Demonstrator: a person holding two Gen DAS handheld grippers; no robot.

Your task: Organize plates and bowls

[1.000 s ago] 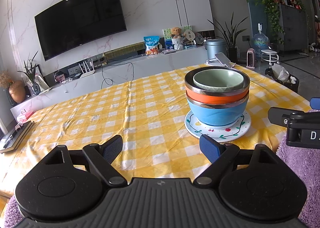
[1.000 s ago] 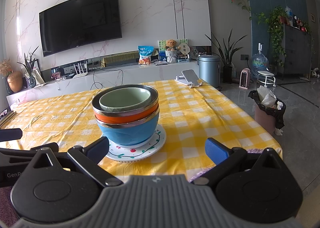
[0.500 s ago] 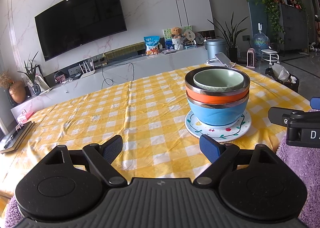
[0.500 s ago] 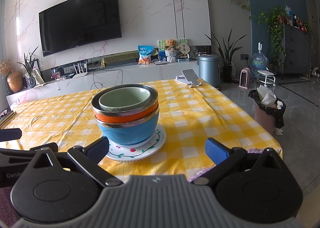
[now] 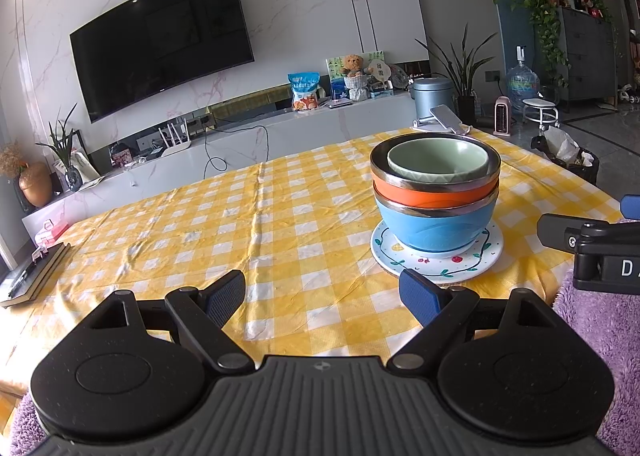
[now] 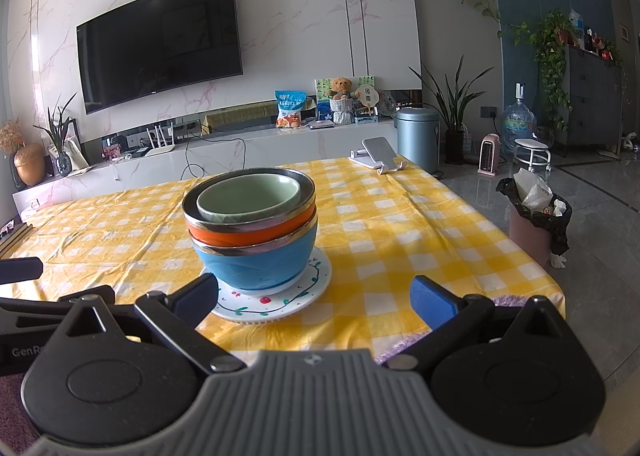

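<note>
A stack stands on the yellow checked tablecloth (image 5: 280, 224): a white patterned plate (image 5: 438, 262) at the bottom, a blue bowl (image 5: 436, 226) on it, an orange bowl (image 5: 434, 196) in that, and a small green bowl (image 5: 438, 160) on top. The same stack shows in the right wrist view, with plate (image 6: 280, 298), blue bowl (image 6: 256, 264) and green bowl (image 6: 248, 198). My left gripper (image 5: 322, 296) is open and empty, near the table's front edge, left of the stack. My right gripper (image 6: 314, 298) is open and empty, just in front of the plate.
A phone stand (image 6: 378, 154) sits at the table's far right corner. Books (image 5: 34, 272) lie at the left edge. A purple fuzzy mat (image 5: 600, 320) lies at the front edge. A lined bin (image 6: 538, 220) stands on the floor at right.
</note>
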